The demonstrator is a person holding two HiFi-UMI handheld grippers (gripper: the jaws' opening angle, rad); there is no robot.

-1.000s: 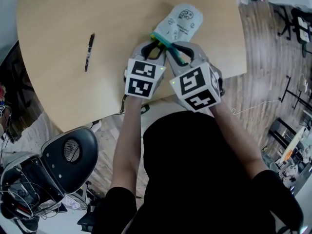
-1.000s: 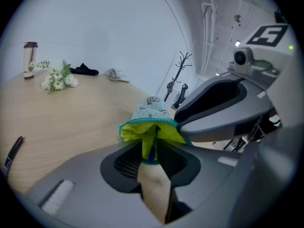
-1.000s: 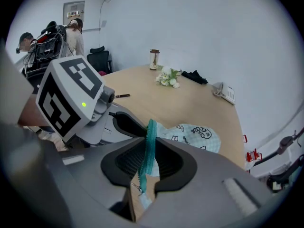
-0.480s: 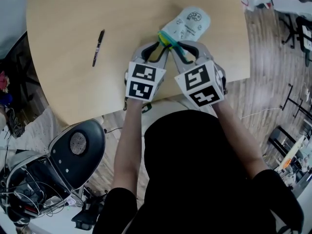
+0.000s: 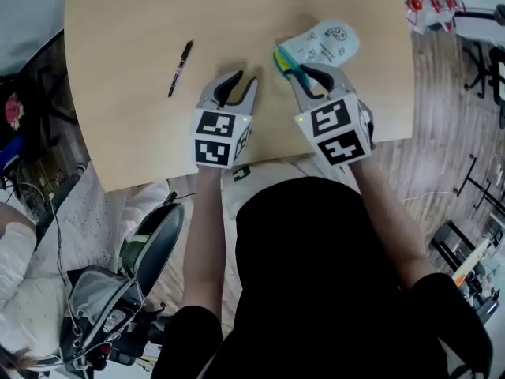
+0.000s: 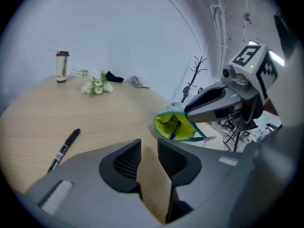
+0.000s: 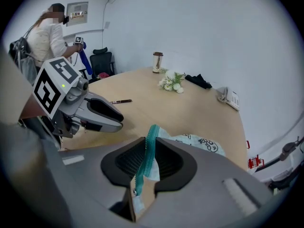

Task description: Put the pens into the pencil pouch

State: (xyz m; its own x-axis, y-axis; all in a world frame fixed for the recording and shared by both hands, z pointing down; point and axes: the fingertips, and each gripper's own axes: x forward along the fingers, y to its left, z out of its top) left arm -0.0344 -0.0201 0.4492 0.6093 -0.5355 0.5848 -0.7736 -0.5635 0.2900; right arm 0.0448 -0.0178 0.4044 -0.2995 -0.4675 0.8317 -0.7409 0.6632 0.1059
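A black pen (image 5: pixel 180 68) lies on the round wooden table (image 5: pixel 118 125), left of both grippers. The pale printed pencil pouch (image 5: pixel 325 43) lies at the right, its yellow-lined mouth (image 6: pixel 174 126) held up and open with a blue pen (image 6: pixel 175 134) inside. My right gripper (image 5: pixel 304 74) is shut on the pouch's teal zipper edge (image 7: pixel 148 148). My left gripper (image 5: pixel 239 80) stands open and empty over bare table, between the pouch and the black pen (image 6: pixel 64 147), touching neither.
A bunch of white flowers (image 7: pixel 171 83), a cup (image 7: pixel 157 61), a black item (image 7: pixel 198 81) and a desk phone (image 7: pixel 229 98) sit at the table's far side. An office chair (image 5: pixel 150 251) stands by the near edge. A person (image 7: pixel 47 37) stands beyond the table.
My left gripper has let go of the pouch's mouth and moved left across the table towards the black pen. The right gripper keeps its hold on the zipper edge.
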